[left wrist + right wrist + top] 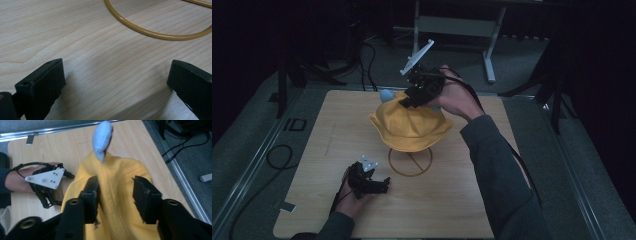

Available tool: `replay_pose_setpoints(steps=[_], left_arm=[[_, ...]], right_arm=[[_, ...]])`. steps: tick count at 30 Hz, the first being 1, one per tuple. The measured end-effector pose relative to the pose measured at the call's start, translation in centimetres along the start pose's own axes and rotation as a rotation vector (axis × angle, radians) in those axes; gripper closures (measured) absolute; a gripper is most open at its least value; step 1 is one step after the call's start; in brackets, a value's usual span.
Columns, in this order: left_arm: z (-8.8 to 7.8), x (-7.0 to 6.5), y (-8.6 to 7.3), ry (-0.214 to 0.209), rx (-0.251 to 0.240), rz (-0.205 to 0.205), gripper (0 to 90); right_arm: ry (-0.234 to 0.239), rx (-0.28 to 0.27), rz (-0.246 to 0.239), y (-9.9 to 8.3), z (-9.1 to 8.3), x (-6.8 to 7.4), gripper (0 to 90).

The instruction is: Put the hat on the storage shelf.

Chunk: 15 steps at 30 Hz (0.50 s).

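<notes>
At frame centre the right gripper (408,101), jaws apart astride the hat (412,127), seems set to pinch it, while the left gripper (384,183) idles, jaws apart, on the worktop (452,200) at lower left.

Yellow hat (409,127) sits draped over a stand, mid-table, brim flared, crown bunched up at its 1 o'clock side. Pale blue tip (386,94) pokes out at the hat's 11 o'clock. Stand's gold ring base (410,162) lies flat on the table at the hat's 6 o'clock.
</notes>
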State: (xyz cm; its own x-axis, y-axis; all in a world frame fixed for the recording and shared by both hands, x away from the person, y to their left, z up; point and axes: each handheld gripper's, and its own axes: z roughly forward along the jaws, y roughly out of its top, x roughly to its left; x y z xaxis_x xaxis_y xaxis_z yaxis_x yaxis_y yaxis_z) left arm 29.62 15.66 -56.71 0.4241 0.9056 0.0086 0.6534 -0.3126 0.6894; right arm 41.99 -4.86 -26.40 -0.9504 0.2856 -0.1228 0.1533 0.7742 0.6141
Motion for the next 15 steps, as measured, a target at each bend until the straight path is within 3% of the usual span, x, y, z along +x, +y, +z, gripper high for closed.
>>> replay_pose_setpoints(steps=[15], left_arm=[[0.0, 0.0, 0.0, 0.000, -0.002, -0.001, 1.5]], right_arm=[[-0.053, -0.054, 0.014, -0.4, -2.5, -0.4, 45.2]])
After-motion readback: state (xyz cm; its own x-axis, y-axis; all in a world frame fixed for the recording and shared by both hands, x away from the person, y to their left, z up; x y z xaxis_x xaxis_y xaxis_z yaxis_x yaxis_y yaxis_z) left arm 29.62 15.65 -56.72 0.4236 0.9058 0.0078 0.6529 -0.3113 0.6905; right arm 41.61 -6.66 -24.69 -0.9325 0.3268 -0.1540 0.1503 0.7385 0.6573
